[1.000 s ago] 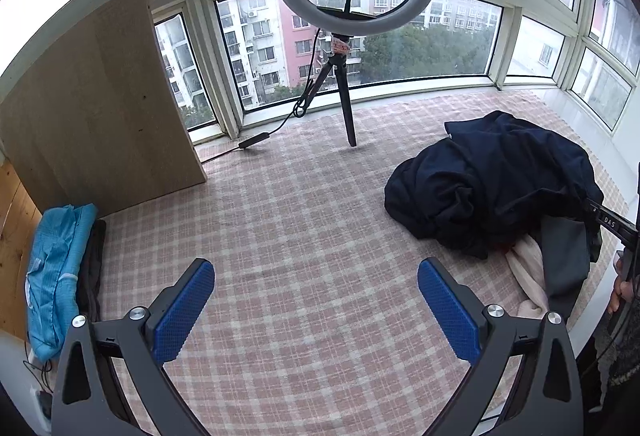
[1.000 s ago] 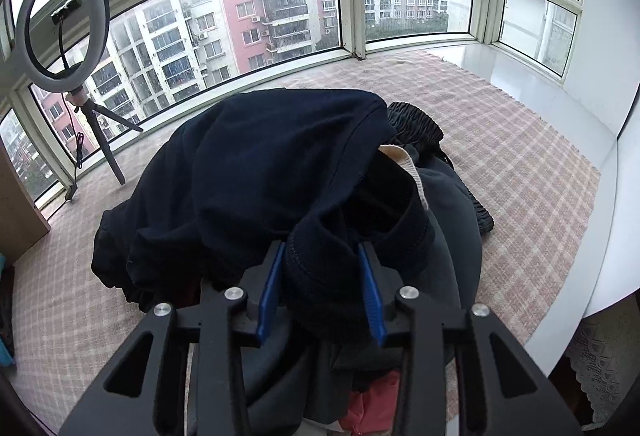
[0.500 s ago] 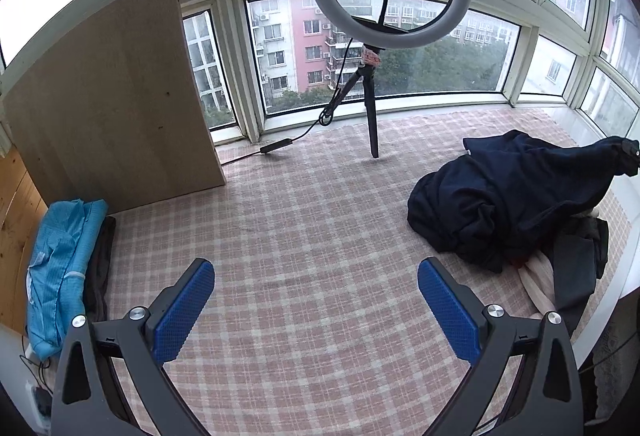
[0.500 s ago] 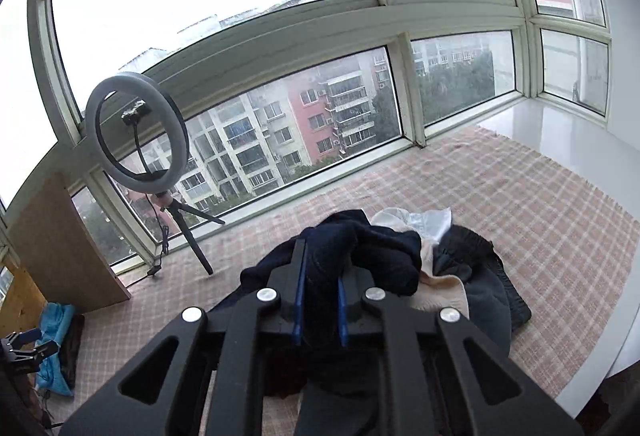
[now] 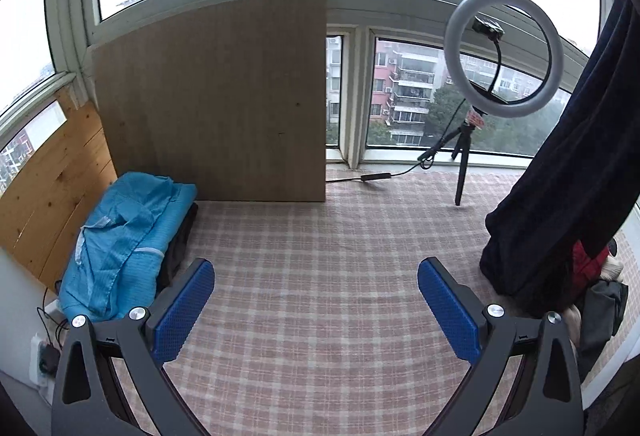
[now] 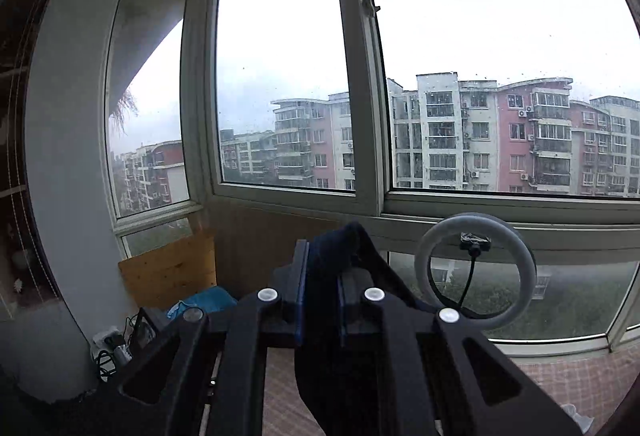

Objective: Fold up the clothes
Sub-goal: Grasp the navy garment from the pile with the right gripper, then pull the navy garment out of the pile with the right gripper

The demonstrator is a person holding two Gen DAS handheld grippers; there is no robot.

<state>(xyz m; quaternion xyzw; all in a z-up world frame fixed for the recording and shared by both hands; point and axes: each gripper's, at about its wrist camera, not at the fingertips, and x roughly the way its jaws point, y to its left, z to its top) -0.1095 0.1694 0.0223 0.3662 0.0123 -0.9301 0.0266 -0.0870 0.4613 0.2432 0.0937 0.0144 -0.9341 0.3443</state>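
The right gripper (image 6: pixel 320 300) is clamped on a bunched fold of the dark navy soft-knit garment (image 5: pixel 568 164), which hangs in a long limp drape down the right edge of the left wrist frame, its hem resting near a heap of red, cream and grey clothes (image 5: pixel 592 280) at lower right. The left gripper (image 5: pixel 316 308) is spread wide and empty over the pink-and-white checked woven cloth (image 5: pixel 312 260). The garment looks light, floppy and non-slippery, so I judge a second hold at a shoulder or hem corner would spread it flat
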